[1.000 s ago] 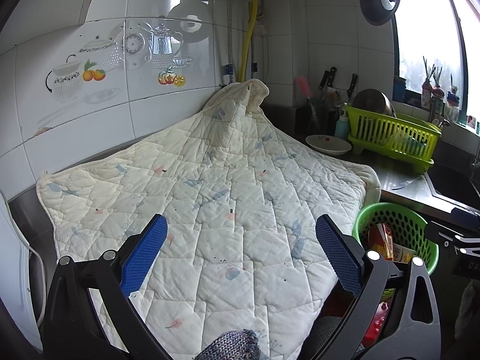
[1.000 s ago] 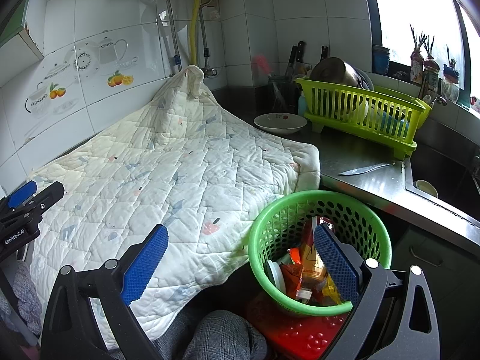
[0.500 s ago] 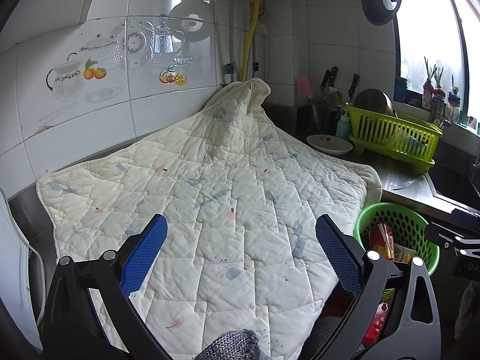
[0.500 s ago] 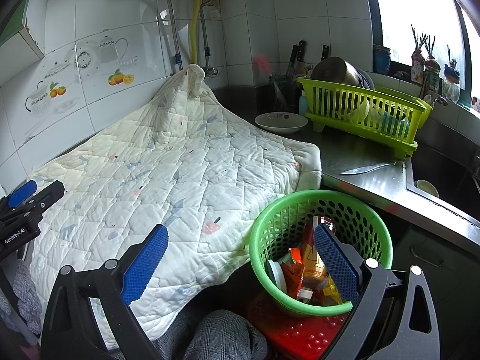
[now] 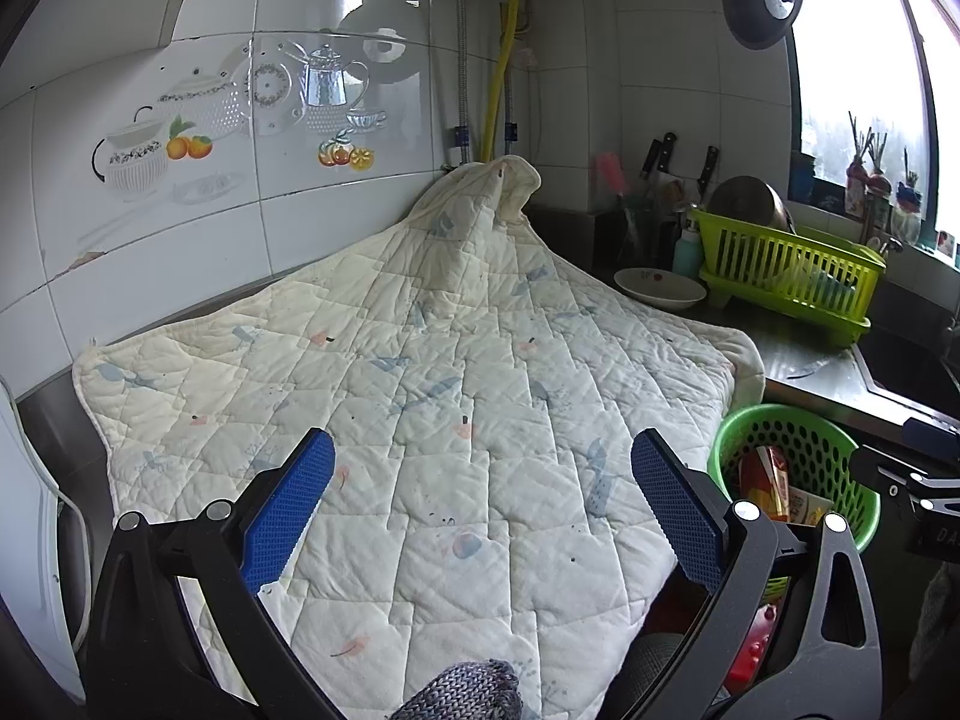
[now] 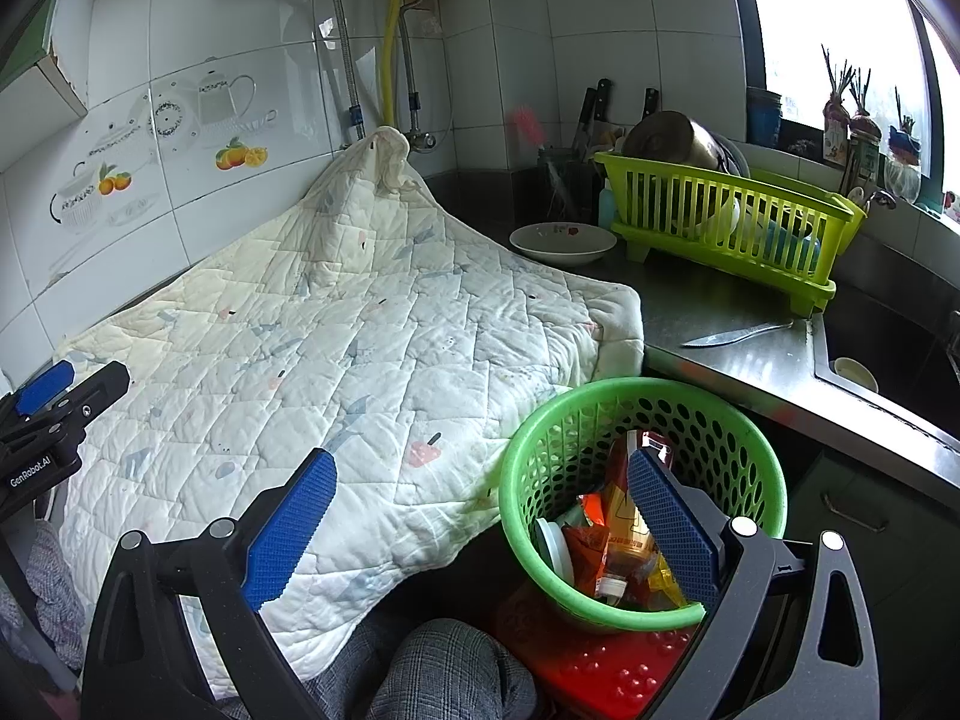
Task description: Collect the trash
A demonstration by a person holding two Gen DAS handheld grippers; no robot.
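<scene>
The green basket point(image 6: 642, 498) stands upright with its mouth facing up, just beside the hanging front corner of the quilted blanket point(image 6: 360, 360) and below the edge of the steel counter point(image 6: 750, 354); a red stool point(image 6: 600, 660) shows directly beneath it. Inside lies the trash point(image 6: 618, 540) — an orange-red packet standing nearly on end with its long axis roughly vertical, leaning slightly, with a white round lid at its left and yellow wrappers low on the right. The print on the packet is too small to read. The only legible writing is "GenRobot.AI" on the body of the left gripper point(image 6: 42, 414), seen at the left edge of the right wrist view. From its own camera the left gripper point(image 5: 480, 504) hovers over the blanket with its blue pads point(image 5: 288, 516) spread wide apart, holding and touching nothing; the basket point(image 5: 798, 474) sits to its right. The right gripper point(image 6: 480, 522) is likewise fully spread and empty — its left pad over the blanket's edge, its right pad in front of the basket's opening, overlapping the packet in view; whether it touches anything there cannot be told. On the counter behind lie a knife point(image 6: 738, 333), a white bowl point(image 6: 561, 243) and a yellow-green dish rack point(image 6: 726, 228).
</scene>
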